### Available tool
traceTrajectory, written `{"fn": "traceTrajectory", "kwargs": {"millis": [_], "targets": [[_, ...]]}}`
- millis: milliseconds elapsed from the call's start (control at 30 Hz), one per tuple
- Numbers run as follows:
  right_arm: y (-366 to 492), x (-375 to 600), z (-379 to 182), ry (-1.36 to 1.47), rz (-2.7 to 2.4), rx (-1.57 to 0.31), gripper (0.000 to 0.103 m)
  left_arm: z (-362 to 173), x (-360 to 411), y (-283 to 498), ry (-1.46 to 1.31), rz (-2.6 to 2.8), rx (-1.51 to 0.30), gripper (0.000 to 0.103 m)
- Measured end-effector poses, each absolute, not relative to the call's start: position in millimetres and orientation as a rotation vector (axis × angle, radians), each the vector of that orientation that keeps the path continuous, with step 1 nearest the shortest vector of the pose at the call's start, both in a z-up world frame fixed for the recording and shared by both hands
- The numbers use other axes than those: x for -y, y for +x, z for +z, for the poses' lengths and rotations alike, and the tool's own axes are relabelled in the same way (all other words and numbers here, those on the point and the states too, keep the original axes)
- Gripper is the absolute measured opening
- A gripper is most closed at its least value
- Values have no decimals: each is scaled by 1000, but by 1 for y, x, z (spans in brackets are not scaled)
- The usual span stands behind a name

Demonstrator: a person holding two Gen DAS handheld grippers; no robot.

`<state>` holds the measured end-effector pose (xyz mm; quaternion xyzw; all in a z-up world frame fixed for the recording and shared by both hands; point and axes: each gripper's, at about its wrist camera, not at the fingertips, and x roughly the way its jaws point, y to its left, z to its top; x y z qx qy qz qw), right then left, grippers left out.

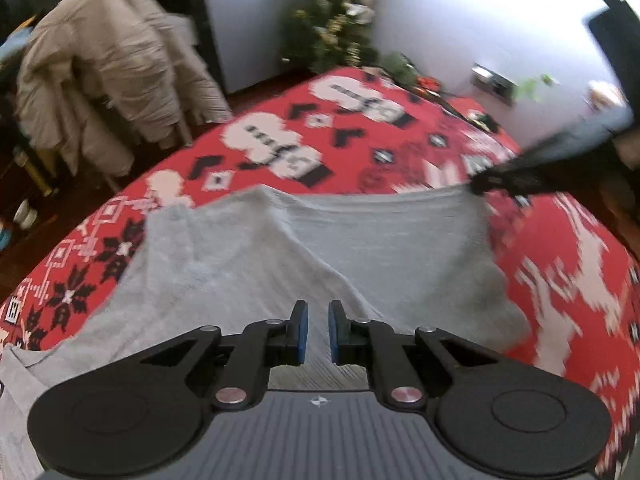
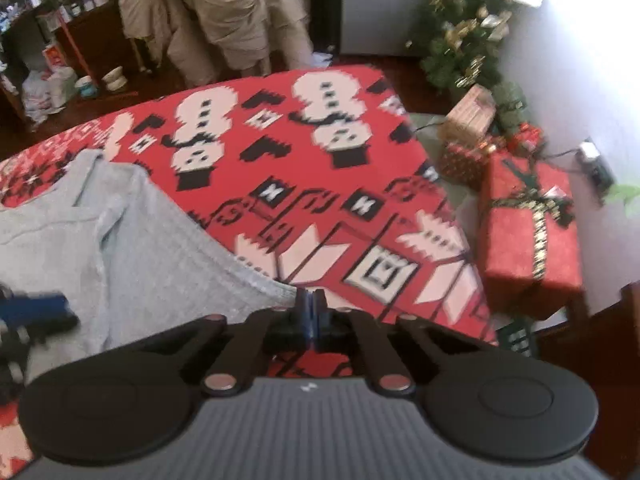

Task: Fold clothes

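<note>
Red Christmas cloth (image 1: 560, 248) with snowmen and reindeer covers the desk, and on it lies a grey knit garment (image 1: 280, 248), partly spread. Nearest, the left gripper (image 1: 317, 334) hovers over it with fingers narrowly apart and empty; farther right, the right gripper (image 2: 310, 312) has its fingers closed on the garment's corner. It looks soft, light and floppy, best held at corners or hem; I can read no writing.

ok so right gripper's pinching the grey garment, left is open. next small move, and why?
Probably close the left gripper on the grey garment: its jaws stand apart just above the cloth, while the right gripper is shut on an edge. Both pinched, the fold can start.
</note>
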<state>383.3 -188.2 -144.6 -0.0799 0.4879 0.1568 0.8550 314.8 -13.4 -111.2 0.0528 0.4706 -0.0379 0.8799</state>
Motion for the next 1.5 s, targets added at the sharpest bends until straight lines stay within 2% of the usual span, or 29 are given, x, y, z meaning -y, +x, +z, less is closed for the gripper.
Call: {"fn": "traceTrajectory", "kwargs": {"millis": [300, 400, 600, 800, 867, 1100, 1133, 1167, 1200, 1233, 1500], "targets": [[391, 191, -149, -242, 258, -971, 1, -123, -1, 357, 127, -77, -983, 9], [390, 192, -146, -279, 167, -926, 0, -129, 3, 361, 180, -93, -966, 3], [394, 218, -137, -122, 139, -956, 0, -125, 4, 363, 174, -150, -955, 4], [346, 186, -108, -27, 435, -974, 10, -128, 1, 381, 160, -251, -973, 5], [324, 165, -106, -25, 535, -991, 10, -129, -6, 390, 114, -265, -991, 5], [285, 115, -137, -119, 604, -1051, 6, -130, -12, 404, 98, -311, -1023, 3], [284, 117, -142, -137, 579, -1052, 1, -129, -11, 405, 106, -315, -1024, 3], [284, 124, -145, -129, 549, -1041, 2, -129, -11, 405, 109, -314, -1025, 3], [285, 129, -145, -111, 534, -1044, 10, -128, -11, 406, 111, -312, -1025, 3], [285, 132, -144, -112, 527, -1046, 11, -126, -12, 406, 105, -307, -1018, 3], [289, 115, -117, -126, 566, -984, 11, -93, -37, 398, -41, -288, -966, 3]]}}
